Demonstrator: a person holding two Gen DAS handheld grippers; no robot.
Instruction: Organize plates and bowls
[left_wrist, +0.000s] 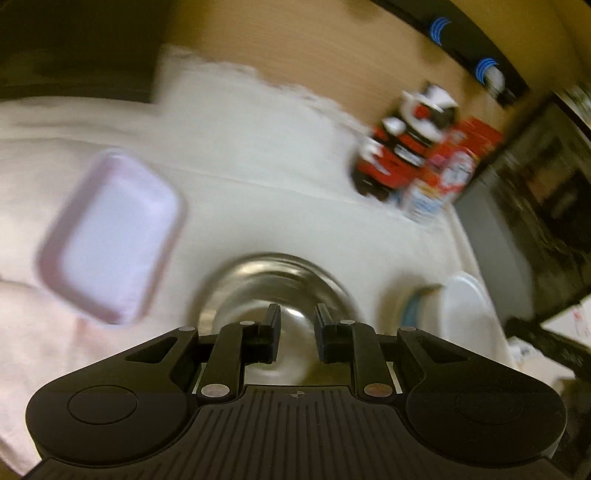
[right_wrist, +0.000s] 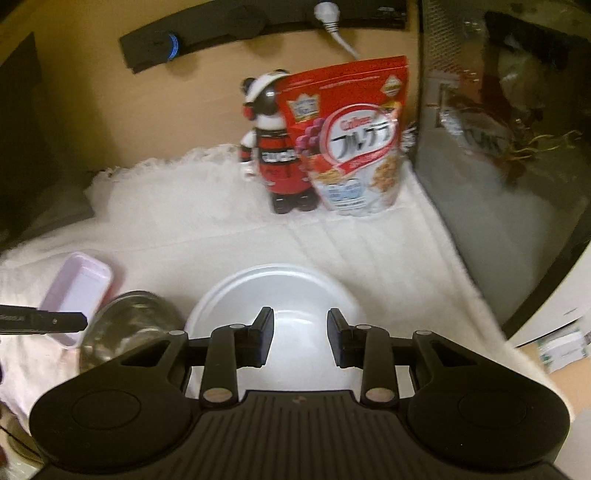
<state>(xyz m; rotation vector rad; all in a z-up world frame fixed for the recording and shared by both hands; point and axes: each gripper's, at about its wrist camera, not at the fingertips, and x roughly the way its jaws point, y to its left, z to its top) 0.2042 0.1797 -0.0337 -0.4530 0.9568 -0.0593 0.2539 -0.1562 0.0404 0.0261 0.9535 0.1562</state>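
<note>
A metal bowl (right_wrist: 125, 325) sits between a tray (right_wrist: 75, 295) on its left and a plate (right_wrist: 277, 291) on its right. A toy figure (right_wrist: 273, 147) and a cereal bag (right_wrist: 354, 136) stand behind them.

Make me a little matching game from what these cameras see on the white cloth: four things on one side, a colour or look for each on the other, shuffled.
Things:
1. rectangular tray
2. metal bowl
3. round plate
4. cereal bag

Looks:
A. shiny silver
B. red with a picture of cereal, standing upright
C. plain white
D. pale pink

Pairs: 1-D, 2-A, 3-C, 4-B.
</note>
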